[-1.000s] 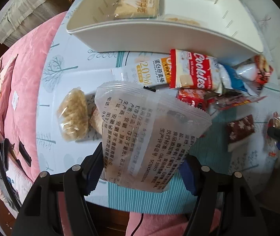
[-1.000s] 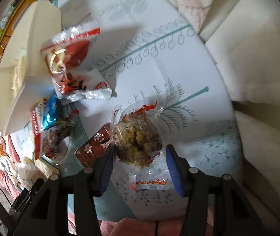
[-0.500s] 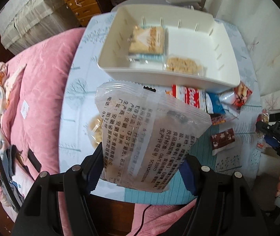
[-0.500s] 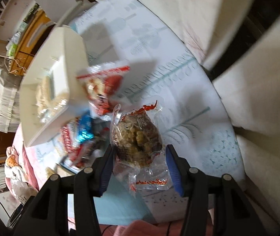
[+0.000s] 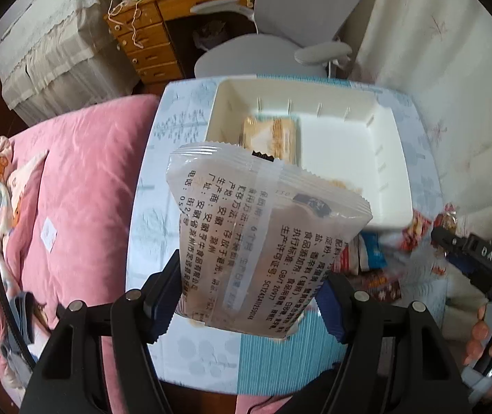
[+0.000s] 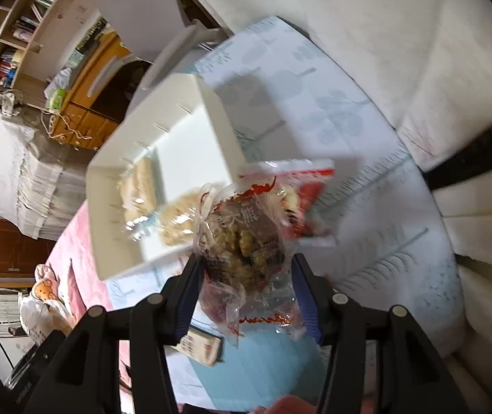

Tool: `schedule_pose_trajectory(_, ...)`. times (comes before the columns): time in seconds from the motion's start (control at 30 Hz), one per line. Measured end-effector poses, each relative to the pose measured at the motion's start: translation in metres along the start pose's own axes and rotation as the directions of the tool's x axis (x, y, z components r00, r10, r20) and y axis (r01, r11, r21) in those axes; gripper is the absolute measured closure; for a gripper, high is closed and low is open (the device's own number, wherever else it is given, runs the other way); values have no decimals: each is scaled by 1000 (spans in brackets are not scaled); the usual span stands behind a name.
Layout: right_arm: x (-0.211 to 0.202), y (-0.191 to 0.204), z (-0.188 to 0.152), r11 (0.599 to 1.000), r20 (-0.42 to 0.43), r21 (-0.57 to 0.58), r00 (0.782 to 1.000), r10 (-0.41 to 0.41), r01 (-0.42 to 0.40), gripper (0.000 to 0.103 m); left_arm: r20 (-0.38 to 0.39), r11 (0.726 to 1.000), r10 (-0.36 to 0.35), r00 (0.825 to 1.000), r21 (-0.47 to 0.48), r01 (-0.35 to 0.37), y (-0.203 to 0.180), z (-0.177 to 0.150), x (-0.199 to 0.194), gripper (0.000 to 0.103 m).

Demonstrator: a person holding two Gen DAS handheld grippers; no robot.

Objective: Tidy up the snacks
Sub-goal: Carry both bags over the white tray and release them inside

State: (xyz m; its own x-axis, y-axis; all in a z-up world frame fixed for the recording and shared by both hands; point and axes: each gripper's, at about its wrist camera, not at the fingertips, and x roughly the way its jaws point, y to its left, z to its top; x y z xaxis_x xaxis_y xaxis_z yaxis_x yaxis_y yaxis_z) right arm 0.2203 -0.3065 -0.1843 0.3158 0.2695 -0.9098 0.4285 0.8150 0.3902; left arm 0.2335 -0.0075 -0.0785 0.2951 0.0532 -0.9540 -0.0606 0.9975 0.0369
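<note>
Both grippers have risen; the frosted packet (image 5: pixel 266 241) shows black print.

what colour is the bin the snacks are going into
Cream white, plain; the storage bin shows best in the left wrist view.

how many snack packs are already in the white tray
2: a beige biscuit pack in the white tray at its left-middle, and a clear crumbly snack pack beside it. The held packet may hide more.
</note>
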Motion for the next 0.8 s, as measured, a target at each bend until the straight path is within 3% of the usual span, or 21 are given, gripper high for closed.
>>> schedule_pose_trajectory(0.17, 8, 17, 6, 999, 34, -2, 999, 41, -41, 51, 14, 999, -32, 999, -12, 32, 7, 25, 22, 35)
schedule_pose_trajectory(0.3, 14, 26, 12, 998, 70, -8, 995, 67, -67, 51, 43, 996, -82, 996, 35, 80, 4, 41, 42, 34)
schedule_pose_trajectory(0.53, 23, 39, 17, 995, 107, -40, 989, 100, -96, 51, 19, 990, -117, 993, 82, 115, -9, 53, 77, 33)
schedule_pose_trajectory(0.8, 36, 36, 20, 992, 76, -25, 990, 123, -122, 40, 44, 985, -125, 991, 128, 119, -20, 59, 80, 16)
